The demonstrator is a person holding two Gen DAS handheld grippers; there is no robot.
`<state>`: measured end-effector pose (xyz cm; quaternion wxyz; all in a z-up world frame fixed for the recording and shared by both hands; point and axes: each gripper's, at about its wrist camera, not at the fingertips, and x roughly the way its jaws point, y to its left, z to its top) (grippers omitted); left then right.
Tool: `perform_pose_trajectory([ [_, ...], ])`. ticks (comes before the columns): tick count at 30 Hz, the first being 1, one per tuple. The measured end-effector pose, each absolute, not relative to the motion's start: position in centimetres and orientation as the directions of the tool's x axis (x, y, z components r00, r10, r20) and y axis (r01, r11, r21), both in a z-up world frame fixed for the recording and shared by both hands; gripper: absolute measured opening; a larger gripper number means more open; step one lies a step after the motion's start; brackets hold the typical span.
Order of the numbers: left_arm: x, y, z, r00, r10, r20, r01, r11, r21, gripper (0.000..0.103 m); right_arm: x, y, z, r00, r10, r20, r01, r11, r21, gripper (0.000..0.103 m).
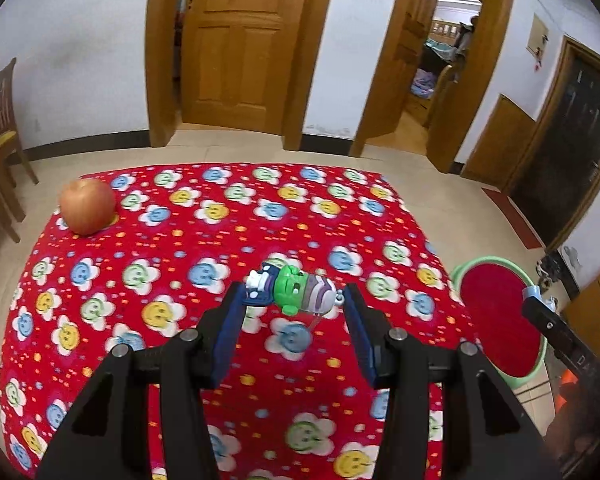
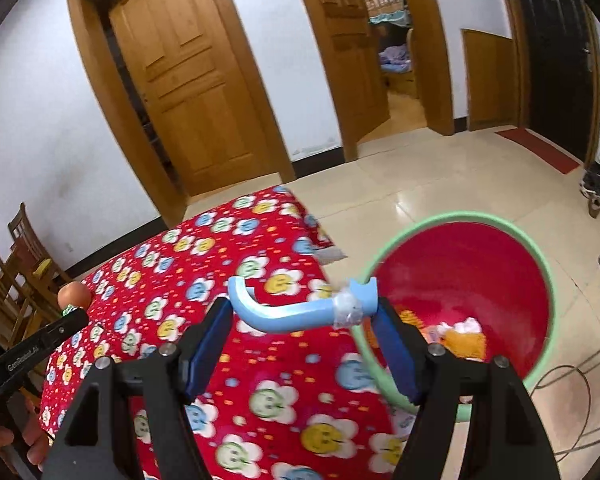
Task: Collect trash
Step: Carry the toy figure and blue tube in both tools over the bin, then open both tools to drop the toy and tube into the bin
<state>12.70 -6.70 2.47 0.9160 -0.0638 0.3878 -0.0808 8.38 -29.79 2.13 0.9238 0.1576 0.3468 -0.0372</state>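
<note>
My left gripper (image 1: 296, 296) is shut on a small toy figure (image 1: 296, 288) with a green head and a purple-striped body, held crosswise between the blue pads above the red flowered tablecloth (image 1: 220, 248). The right gripper (image 2: 300, 312) is shut on a light blue curved plastic piece (image 2: 284, 312) with tape around one end, at the table's edge beside the bin (image 2: 452, 216). That bin has a green rim and a red inside and stands on the floor right of the table; orange and white scraps (image 2: 462, 338) lie in it. An apple (image 1: 87, 206) rests at the far left corner of the cloth.
Wooden chairs (image 1: 0, 128) stand left of the table. Wooden doors and an open doorway (image 1: 440, 60) line the far wall. Cables (image 2: 572, 400) trail on the tiled floor right of the bin. The bin (image 1: 496, 259) shows low right in the left wrist view too.
</note>
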Motion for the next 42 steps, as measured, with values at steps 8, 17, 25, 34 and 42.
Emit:
perform_pose_trajectory([
  [8,12.4,-11.0,2.4,0.669,-0.239,-0.704,0.172,0.971,-0.166,0.05,6.8,-33.5,1.2,0.749,-0.014,-0.663,0.25,0.932,0.262,0.074],
  [17,12.6,-15.7,1.8,0.636,-0.28,-0.719,0.251,0.956,-0.151,0.05,5.9,-37.8,-0.8,0.721,-0.05,-0.691,0.331,0.901,0.28,0.074],
  [25,12.6,-19.9,1.1,0.599,-0.322,-0.734,0.327,0.934,-0.143,0.05,5.3,-40.7,-2.2,0.707,-0.05,-0.705,0.372,0.874,0.311,0.077],
  [34,12.6,-24.9,0.4,0.56,-0.378,-0.737,0.414,0.898,-0.146,0.05,4.2,-43.4,-3.1,0.707,-0.06,-0.705,0.407,0.85,0.335,0.077],
  [42,12.5,-29.8,-0.8,0.514,-0.4,-0.759,0.502,0.858,-0.113,0.05,2.9,-45.5,-4.1,0.689,-0.088,-0.719,0.453,0.827,0.332,0.077],
])
